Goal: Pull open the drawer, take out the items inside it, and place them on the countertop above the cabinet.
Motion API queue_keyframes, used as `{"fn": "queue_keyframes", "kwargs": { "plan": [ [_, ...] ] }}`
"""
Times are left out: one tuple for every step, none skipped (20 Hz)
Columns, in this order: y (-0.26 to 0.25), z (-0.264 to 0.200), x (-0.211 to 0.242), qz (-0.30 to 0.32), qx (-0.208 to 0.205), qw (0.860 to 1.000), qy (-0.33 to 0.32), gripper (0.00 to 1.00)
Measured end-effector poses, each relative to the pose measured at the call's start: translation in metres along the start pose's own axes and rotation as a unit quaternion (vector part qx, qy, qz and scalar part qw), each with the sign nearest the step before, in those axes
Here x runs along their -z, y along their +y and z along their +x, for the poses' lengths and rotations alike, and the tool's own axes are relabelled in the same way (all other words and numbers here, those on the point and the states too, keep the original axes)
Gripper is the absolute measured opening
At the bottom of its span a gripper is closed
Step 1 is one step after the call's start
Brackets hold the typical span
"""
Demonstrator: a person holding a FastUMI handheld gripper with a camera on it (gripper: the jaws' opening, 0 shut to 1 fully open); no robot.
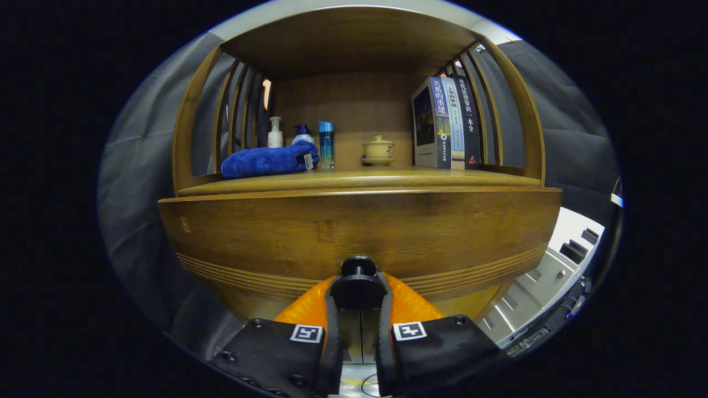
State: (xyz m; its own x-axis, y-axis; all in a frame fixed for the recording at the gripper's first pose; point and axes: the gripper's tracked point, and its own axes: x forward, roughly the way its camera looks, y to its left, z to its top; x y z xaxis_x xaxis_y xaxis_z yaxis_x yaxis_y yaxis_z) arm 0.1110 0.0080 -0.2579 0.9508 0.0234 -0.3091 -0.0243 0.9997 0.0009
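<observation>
We are looking straight at a wooden cabinet whose wide front panel, the drawer, curves across the view with a band of fine grooves along its lower edge. Above it runs the countertop, a shelf roofed by a wooden top and fenced at both sides by slanted wooden slats. On the countertop, from one side to the other, lie a folded blue towel, a white pump bottle and a blue-capped pump bottle behind it, a slim blue bottle just beside the towel, a small beige lidded cup on a saucer, and a row of upright books leaning against the slats. Dark cloth hangs around the cabinet, and beyond the books' side, lower down, we see a pale grey piece of equipment. Our gripper reaches level and straight in at the middle of the drawer front, and its two fingers are pressed in on the drawer's dark round knob, pinching it from both sides. The drawer front sits proud of the countertop edge, yet we cannot tell how far it is drawn out, and its inside and the items in it are hidden behind the panel. The fingers cover the knob's stem and the panel's lower middle.
</observation>
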Motion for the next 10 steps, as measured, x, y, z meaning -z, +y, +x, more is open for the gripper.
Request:
{"fn": "queue_keyframes", "kwargs": {
  "plan": [
    [0.0, -0.01, 0.003, -0.006, 0.0, 1.0, -0.001, 0.33],
    [0.0, -0.021, 0.006, -0.008, -0.001, 1.0, -0.002, 0.33],
    [0.001, -0.03, 0.008, -0.004, -0.002, 1.0, -0.004, 0.33],
    [0.003, -0.04, 0.01, 0.001, -0.002, 1.0, -0.002, 0.33],
    [0.002, -0.05, 0.012, 0.001, -0.001, 1.0, -0.001, 0.33],
    [0.002, -0.058, 0.014, -0.008, 0.001, 1.0, -0.003, 0.33],
    [0.002, -0.066, 0.015, -0.018, 0.004, 1.0, -0.006, 0.33],
    [0.002, -0.074, 0.016, -0.02, 0.004, 1.0, -0.006, 0.33],
    [0.004, -0.079, 0.02, -0.016, 0.002, 1.0, -0.003, 0.33],
    [0.006, -0.084, 0.021, -0.013, -0.001, 1.0, -0.001, 0.33]
  ]
}}
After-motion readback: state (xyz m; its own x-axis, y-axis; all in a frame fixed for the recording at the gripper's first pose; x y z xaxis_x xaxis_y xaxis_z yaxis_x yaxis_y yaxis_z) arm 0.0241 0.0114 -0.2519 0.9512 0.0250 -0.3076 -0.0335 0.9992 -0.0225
